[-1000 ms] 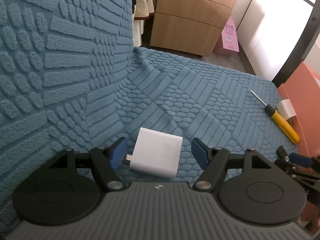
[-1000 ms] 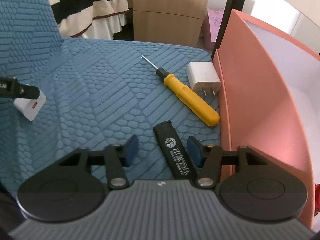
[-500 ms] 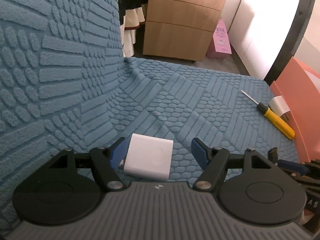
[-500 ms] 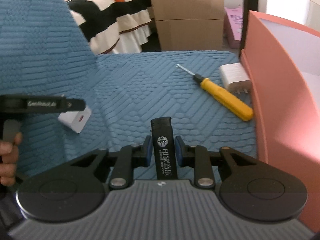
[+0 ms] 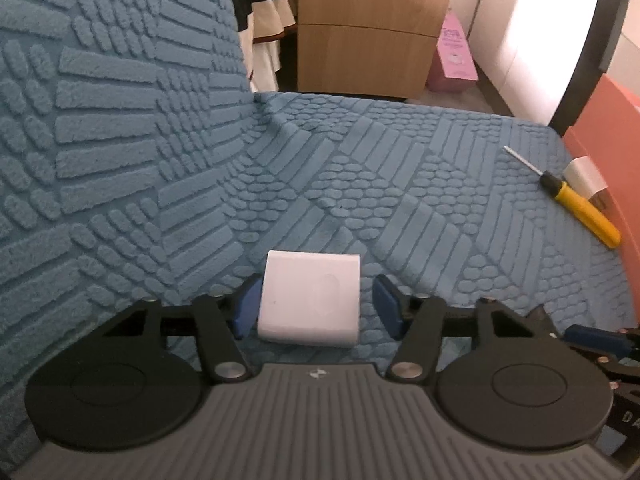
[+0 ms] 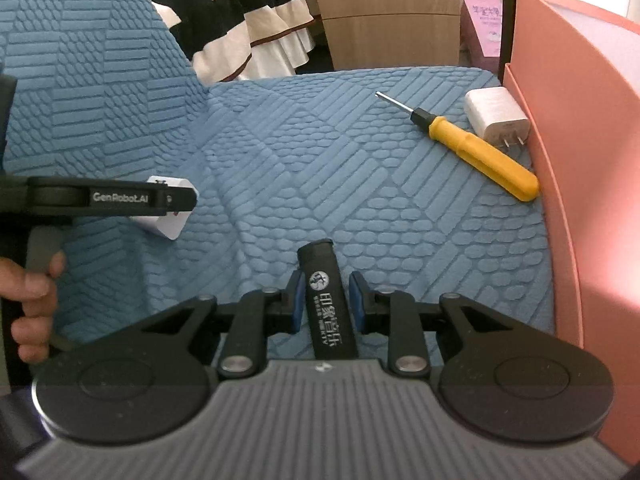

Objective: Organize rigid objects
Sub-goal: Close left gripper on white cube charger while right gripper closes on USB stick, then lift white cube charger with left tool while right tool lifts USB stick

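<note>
Home bedroom, striped bedspread (image 6: 240,12), wooden drawers (image 5: 368,28)

Blue textured sofa cover (image 5: 360,168), raised geometric pattern, fills lower and left frame. Wooden drawer cabinet (image 5: 368,28), upper centre. Striped black, white and orange bedding (image 6: 248,12), upper left of right view. Pink box (image 5: 456,52) on floor. White wall panels (image 5: 532,20), brightly lit, upper right.

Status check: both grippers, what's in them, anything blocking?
Right gripper shut on black lighter. Left gripper jaws closing around white charger, right pad not touching yet. Nothing in the way.
</note>
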